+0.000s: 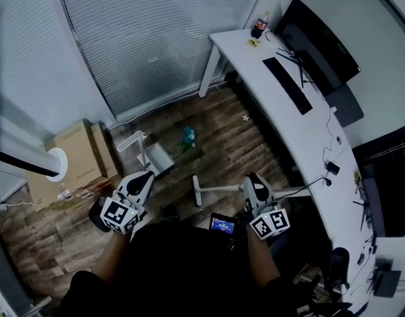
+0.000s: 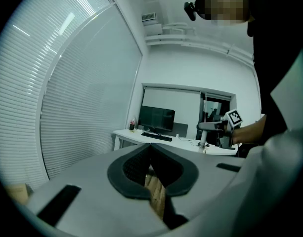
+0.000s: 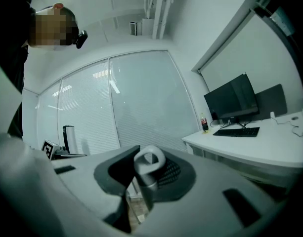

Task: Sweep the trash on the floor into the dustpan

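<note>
Wooden floor (image 1: 215,144) beside a long white bench (image 1: 268,84), with a gripper in each hand.
The left gripper (image 1: 144,177) has its fingers (image 2: 126,174) pressed together on nothing. The right gripper (image 1: 253,179) pinches the looped white broom handle (image 3: 147,164) between its fingers (image 3: 176,177). A teal scrap of trash (image 1: 188,136) lies ahead, well apart from both, just beyond the white dustpan (image 1: 157,157) in front of the left gripper.

Brown wood-grain floor (image 1: 222,144). At right, a white desk (image 1: 301,144) with black keyboard (image 1: 287,84) and black monitor (image 1: 319,39). Far, pale grey striped blinds (image 1: 156,38). Tan box (image 1: 80,154) at left; white dustpan (image 1: 156,156), teal trash (image 1: 188,136), white handle (image 3: 147,176).
</note>
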Available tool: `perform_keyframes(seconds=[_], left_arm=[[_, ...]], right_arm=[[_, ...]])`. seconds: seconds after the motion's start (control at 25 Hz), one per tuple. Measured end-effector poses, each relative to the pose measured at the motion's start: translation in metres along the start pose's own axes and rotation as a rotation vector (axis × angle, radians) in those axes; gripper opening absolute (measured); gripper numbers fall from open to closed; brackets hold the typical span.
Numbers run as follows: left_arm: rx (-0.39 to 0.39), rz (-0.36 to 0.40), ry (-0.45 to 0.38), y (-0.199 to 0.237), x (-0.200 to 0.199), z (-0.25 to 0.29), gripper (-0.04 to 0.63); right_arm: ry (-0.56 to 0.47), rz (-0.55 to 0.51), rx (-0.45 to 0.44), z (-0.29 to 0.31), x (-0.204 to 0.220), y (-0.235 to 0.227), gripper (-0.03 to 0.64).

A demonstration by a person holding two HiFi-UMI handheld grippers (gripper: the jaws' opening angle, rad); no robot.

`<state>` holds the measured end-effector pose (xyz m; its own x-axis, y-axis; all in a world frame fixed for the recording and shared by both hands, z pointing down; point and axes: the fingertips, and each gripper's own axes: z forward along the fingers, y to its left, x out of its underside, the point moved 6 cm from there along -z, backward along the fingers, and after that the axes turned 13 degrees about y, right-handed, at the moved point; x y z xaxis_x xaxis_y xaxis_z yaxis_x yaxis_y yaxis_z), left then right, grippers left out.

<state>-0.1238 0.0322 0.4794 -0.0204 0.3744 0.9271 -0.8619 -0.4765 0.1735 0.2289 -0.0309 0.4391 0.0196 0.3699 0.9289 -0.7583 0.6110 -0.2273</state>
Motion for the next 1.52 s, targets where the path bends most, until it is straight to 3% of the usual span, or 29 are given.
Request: perform_keyframes(seconds=[0.32,0.8,1.16,1.36,1.52], left_arm=[[-0.061,-0.016,-0.057,0.054,-0.018,0.006,0.005],[-0.187,-0.09,-0.058,0.121,-0.011,-0.001,0.026],[-0.264,-0.104,0.034,0.157,-0.009,0.017,0.043],[-0.32,-0.044,0.112,0.171,-0.02,0.032,0.069],[-0.326,0.032,0.242,0.181,-0.02,0.045,0.084]], right_arm=[[-0.021,0.008,0.04,0.056,-0.032,-0.032,0.081],[-0.057,0.01,0.112,0.101,-0.078,-0.085,0.08],[-0.038,-0.011,0.1,0.14,-0.099,-0.122,0.08],[-0.014,0.0,0.057,0.168,-0.109,-0.15,0.08],[0.011,-0.004,0.015,0.195,-0.114,-0.171,0.08]])
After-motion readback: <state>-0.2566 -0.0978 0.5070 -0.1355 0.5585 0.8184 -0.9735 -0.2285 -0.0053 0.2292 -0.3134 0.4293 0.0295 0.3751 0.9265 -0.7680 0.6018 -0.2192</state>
